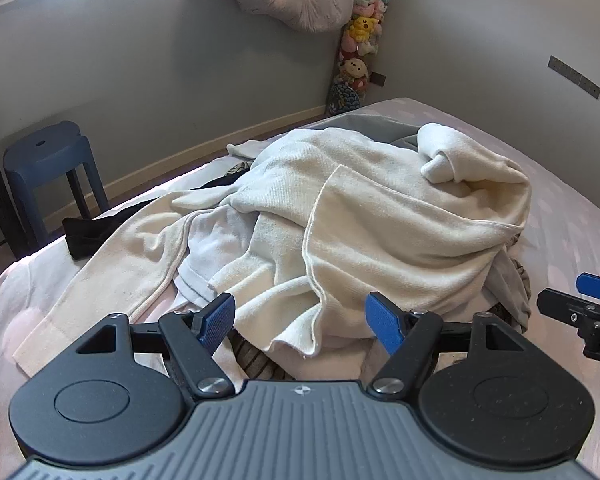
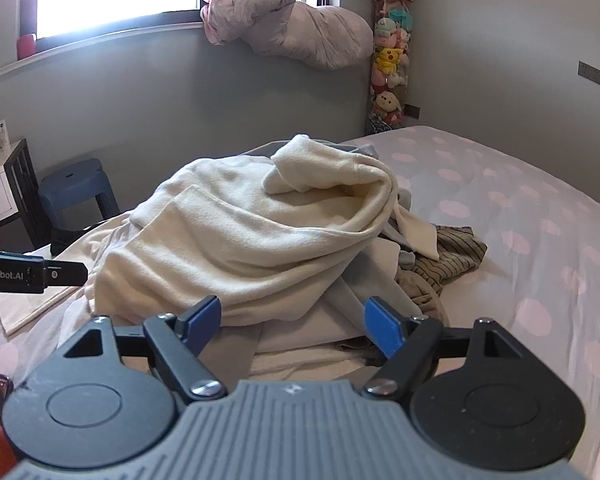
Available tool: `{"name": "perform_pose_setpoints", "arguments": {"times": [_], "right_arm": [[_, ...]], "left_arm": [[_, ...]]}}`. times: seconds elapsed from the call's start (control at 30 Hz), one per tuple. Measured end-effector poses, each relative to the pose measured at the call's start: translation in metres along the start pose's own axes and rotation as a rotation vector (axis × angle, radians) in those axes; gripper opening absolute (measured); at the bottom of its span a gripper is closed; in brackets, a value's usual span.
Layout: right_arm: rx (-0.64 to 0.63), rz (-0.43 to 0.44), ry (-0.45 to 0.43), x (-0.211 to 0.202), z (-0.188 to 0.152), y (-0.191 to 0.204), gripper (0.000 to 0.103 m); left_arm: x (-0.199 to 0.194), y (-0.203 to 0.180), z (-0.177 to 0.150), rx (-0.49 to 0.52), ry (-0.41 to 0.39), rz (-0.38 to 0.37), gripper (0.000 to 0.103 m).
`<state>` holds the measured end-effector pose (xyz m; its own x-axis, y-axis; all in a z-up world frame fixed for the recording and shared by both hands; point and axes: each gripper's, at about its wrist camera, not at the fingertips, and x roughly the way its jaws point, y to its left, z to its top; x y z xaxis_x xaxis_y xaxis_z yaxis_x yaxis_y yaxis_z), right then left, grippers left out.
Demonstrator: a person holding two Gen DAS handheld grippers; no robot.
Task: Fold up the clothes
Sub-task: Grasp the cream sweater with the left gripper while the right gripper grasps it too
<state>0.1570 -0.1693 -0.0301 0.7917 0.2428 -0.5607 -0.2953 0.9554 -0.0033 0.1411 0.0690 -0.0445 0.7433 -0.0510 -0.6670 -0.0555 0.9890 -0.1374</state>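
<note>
Left wrist view, item one: left gripper (image 1: 300, 322), black linkage with blue ribbed finger pads, fingers spread wide with nothing between them, poised low over the near edge of the heap. Right gripper (image 2: 292, 322), same make, likewise spread and empty, just short of the heap's near right side.

Item two: cream fleece garment (image 1: 380, 216), soft and thick, lying crumpled on top of a mound of mixed clothes in the middle of the pink spotted bed sheet (image 2: 520, 240). One sleeve or cuff is rolled up at the crest; a long hemmed edge trails toward the left gripper. It is not folded.

Item three, beneath and around it: white knit piece (image 1: 208, 256), grey cloth (image 2: 352, 288), striped olive fabric (image 2: 448, 256), black garment (image 1: 88, 236) at the far left edge of the bed.

Risks, as judged:
- Layers overlap closely, so a pinch at the near edge may catch two garments together and drag the heap.
- Thick fleece may bunch between the pads and slip when lifted.
- Both tools stand near each other at the same side; they could collide or pull the same fold.
- Clothes near the bed's left edge may slide off if the heap is tugged that way.

Item four, surroundings: blue plastic stool (image 1: 48, 160), tall clear tube of plush toys (image 2: 390, 56).
</note>
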Motion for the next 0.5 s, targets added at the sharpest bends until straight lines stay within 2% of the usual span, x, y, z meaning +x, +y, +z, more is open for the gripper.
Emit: {"name": "perform_pose_setpoints", "arguments": {"times": [0.27,0.37,0.4,0.47,0.5], "right_arm": [[0.090,-0.060,0.008,0.062,0.039,-0.038,0.081],[0.157,-0.080,0.017,0.088,0.050,-0.051,0.080],[0.176,-0.082,0.026,0.095,0.052,-0.054,0.077],[0.210,-0.074,0.046,0.108,0.056,-0.060,0.046],[0.223,-0.060,0.053,0.112,0.058,-0.062,0.040]], "left_arm": [[0.056,-0.003,0.027,-0.010,0.056,0.014,0.072],[0.074,-0.007,0.034,-0.007,0.076,0.021,0.063],[0.077,-0.007,0.035,-0.009,0.083,0.016,0.057],[0.083,-0.008,0.037,-0.019,0.092,-0.003,0.049],[0.084,-0.010,0.037,-0.019,0.093,-0.015,0.045]]}}
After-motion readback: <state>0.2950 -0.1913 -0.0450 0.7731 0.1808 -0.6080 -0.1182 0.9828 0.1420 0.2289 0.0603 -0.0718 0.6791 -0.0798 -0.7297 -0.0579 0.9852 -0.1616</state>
